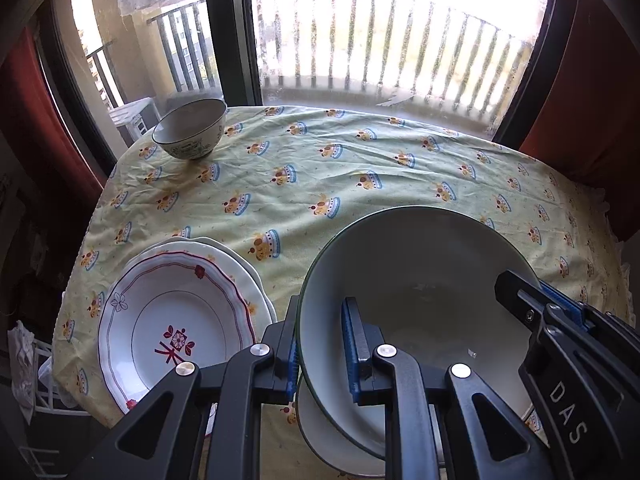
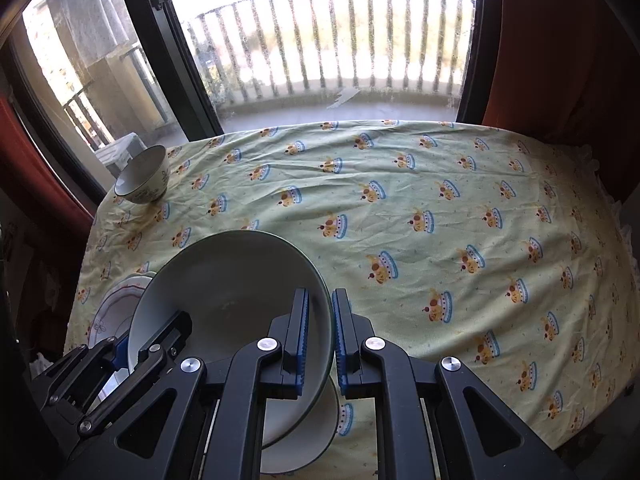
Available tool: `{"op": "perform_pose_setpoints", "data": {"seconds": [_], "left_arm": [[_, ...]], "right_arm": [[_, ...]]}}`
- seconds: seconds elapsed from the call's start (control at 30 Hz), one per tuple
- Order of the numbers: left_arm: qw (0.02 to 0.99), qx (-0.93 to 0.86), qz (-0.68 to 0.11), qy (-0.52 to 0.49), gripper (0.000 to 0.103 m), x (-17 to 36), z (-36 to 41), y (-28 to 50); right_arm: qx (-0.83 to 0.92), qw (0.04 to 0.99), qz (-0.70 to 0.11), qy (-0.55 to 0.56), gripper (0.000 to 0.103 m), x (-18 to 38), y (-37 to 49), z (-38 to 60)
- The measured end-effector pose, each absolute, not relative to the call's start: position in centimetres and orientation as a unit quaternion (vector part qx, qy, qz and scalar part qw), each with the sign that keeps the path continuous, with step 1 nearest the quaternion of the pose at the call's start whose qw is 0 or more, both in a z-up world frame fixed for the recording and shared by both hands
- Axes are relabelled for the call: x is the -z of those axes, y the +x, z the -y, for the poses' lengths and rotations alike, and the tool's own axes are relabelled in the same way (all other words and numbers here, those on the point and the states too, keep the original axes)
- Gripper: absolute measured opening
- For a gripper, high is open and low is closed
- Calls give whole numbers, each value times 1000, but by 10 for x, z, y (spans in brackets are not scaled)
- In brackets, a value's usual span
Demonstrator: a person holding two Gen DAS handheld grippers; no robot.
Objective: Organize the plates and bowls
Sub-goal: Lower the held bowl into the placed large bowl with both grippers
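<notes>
Left wrist: crown-print tablecloth (image 1: 320, 168) fronts balcony window (image 1: 380, 40).

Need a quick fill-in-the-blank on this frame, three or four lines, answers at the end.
1. Both grippers, left gripper and right gripper, are shut on the rim of the same large green ____.
2. The large plate is held above another plain plate lying on the ____.
3. The red-flowered plate sits on top of a ____ of plates.
4. The small bowl stands at the table's far ____ corner.

Missing words: plate; tablecloth; stack; left
</notes>
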State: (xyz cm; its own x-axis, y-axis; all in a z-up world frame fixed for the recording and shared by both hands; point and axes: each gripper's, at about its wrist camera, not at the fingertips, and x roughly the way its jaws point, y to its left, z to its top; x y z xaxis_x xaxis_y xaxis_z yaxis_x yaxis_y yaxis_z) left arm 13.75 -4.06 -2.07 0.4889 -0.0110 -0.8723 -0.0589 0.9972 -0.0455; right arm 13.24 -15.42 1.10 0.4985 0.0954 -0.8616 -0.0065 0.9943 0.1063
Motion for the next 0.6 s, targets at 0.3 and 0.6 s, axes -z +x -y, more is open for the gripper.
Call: {"op": "perform_pose_setpoints", "data": {"seconds": [0.3, 0.6], "left_arm": [[853, -18, -521, -29, 14, 40, 42, 121], [841, -19, -540, -21, 18, 61, 42, 116]], "right_arm": [[-30, 851, -523, 41, 15, 9, 113, 153], [-25, 839, -543, 30, 15, 28, 104, 149]]}}
